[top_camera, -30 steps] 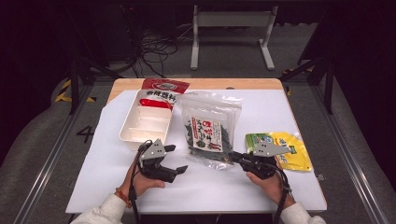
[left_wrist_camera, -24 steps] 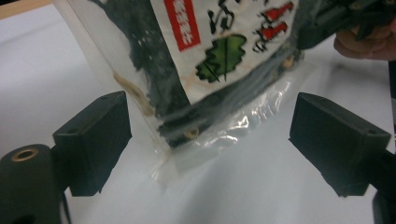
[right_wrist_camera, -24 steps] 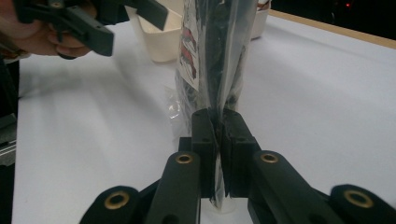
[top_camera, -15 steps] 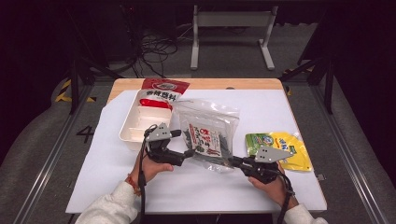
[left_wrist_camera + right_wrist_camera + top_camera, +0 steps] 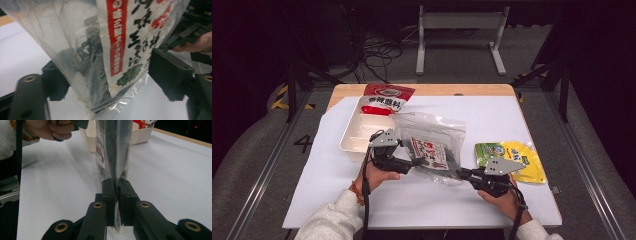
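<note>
Lying at the centre of the high view on the white sheet-covered table (image 5: 512, 130), the clear crinkly plastic pouch of dark dried seaweed with a red-and-white printed label (image 5: 432, 145) looks light, floppy and slick, its brittle contents likely to crush under a hard squeeze. The flat sealed margins seem the safest hold. At lower right, the right gripper (image 5: 463, 173) is clamped tight on the pouch's sealed edge (image 5: 115, 195). At centre left, the left gripper (image 5: 418, 161) has just been closing, its jaws apart with the pouch's lower corner (image 5: 105, 102) between them, not yet pinched.
</note>
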Available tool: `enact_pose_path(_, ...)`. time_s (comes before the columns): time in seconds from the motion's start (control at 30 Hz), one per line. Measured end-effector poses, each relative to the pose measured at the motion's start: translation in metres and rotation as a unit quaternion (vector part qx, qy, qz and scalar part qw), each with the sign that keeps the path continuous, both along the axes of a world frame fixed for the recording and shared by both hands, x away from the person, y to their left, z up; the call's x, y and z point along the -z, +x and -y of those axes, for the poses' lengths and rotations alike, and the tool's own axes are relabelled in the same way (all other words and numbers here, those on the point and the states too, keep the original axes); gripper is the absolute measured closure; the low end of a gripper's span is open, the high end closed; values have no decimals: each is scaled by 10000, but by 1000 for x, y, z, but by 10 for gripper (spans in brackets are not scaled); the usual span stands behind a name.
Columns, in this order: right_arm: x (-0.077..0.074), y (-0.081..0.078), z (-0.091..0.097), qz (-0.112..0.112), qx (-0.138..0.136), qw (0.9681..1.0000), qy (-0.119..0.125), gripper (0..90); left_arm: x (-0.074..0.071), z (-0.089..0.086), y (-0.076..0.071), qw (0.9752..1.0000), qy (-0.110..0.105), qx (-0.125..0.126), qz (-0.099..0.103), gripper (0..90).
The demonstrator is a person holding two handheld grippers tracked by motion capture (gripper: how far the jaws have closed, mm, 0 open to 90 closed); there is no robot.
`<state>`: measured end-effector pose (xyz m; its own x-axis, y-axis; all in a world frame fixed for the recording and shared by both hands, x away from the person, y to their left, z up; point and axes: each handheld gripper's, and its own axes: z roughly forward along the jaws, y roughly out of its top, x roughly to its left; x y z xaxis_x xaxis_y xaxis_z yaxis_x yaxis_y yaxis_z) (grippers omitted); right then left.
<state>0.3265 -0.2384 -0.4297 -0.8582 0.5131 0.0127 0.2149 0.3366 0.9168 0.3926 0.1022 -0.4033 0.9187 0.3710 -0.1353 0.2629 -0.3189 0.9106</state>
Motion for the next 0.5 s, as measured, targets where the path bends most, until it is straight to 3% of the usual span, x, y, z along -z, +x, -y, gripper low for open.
enact_pose_path(0.17,3,6,4,-197,313,9991,222,832,-6,-8,-7,9994,-85,224,253,480)
enact_pose_path(0.3,3,10,6,-302,516,9978,300,825,-5,-9,-11,9981,-116,533,299,651)
enact_pose_path(0.37,4,11,6,-311,571,9974,295,822,-4,-6,-14,9971,-89,701,294,669)
enact_pose_path(0.43,5,13,4,-326,602,9972,306,822,0,-1,-15,9970,-28,712,297,653)
enact_pose_path(0.5,5,13,2,-312,626,9972,258,823,5,0,-15,9975,-105,631,306,640)
